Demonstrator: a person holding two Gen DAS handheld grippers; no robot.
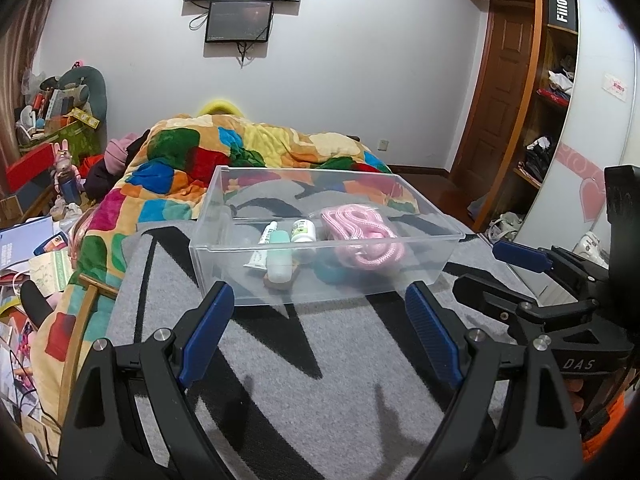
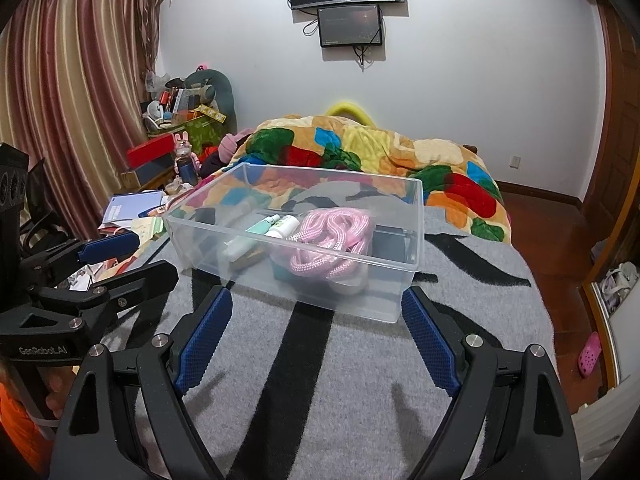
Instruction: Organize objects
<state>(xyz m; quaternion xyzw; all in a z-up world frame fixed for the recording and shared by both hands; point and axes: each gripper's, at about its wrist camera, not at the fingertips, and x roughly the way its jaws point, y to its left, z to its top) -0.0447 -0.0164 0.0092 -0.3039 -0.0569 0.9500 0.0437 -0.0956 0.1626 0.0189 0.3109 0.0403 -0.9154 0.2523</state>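
Observation:
A clear plastic bin (image 1: 412, 276) (image 2: 396, 284) stands on the grey and black blanket (image 1: 320, 360) (image 2: 340, 380). In it lie a coiled pink rope (image 1: 364, 236) (image 2: 332, 240), a mint green bottle (image 1: 278, 266) (image 2: 262, 226), a white bottle with a green label (image 1: 303, 232) (image 2: 284, 226) and a white tube (image 1: 266, 240). My left gripper (image 1: 320, 300) is open and empty, just short of the bin's near wall. My right gripper (image 2: 316, 304) is open and empty, also just short of the bin. Each gripper shows at the edge of the other's view.
A colourful patchwork quilt (image 1: 208, 160) (image 2: 360, 148) is heaped behind the bin. Cluttered boxes, papers and toys (image 1: 52, 132) (image 2: 168, 152) fill the left side. A wooden wardrobe (image 1: 540, 120) stands right. A pink shoe (image 2: 590, 354) lies on the floor.

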